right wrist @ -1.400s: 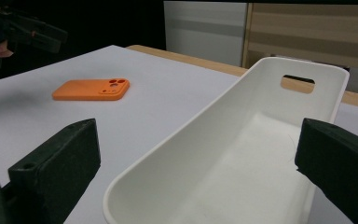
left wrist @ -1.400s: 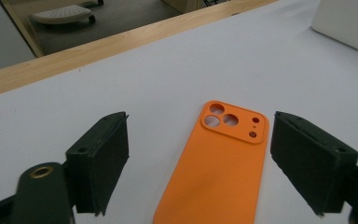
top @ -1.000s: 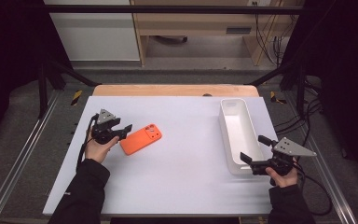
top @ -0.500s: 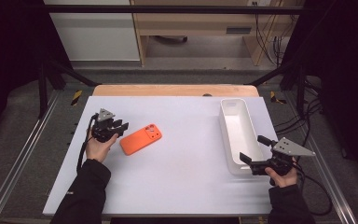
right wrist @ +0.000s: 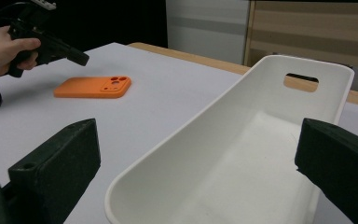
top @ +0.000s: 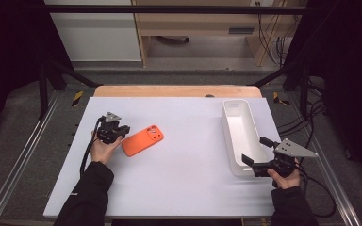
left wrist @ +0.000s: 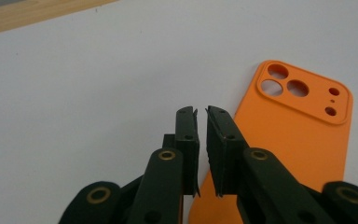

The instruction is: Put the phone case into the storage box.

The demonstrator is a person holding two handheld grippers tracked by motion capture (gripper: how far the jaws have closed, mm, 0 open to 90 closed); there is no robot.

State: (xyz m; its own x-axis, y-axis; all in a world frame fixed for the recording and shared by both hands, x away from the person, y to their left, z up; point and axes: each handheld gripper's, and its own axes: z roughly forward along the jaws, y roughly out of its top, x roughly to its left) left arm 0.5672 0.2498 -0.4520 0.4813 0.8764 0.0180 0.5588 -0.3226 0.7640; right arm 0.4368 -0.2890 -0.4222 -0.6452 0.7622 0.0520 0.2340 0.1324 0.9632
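1. The left gripper (top: 119, 133) is sitting at the near edge of the orange case (top: 143, 140), which is lying flat on the white table (top: 188, 188), well apart from the tray (top: 240, 136).
2. Its jaws have just been closing and are now standing narrow, with only a slit between them. In the left gripper view the case (left wrist: 289, 140) is lying beside and under the jaws, not between them, so nothing is being gripped.
3. The right gripper (top: 254, 160) is waiting with its jaws wide, straddling the near end of the tray (right wrist: 242, 154) without pressing on it.
4. Risk: with the jaws almost shut above a flat case, the tips are likely to push or skate it across the smooth table instead of catching its edge.
5. Risk: a case lying flat is offering no lip to pinch; a shallow grab at one corner may let it swing or drop on the way to the tray.
6. Risk: if the right gripper closes on the tray wall, it may shift the tray.
7. Against the earlier frames, the left gripper is now sitting slightly lower at the case, its jaws much narrower than a second ago.
8. The case, the tray and the right gripper are lying where they were.
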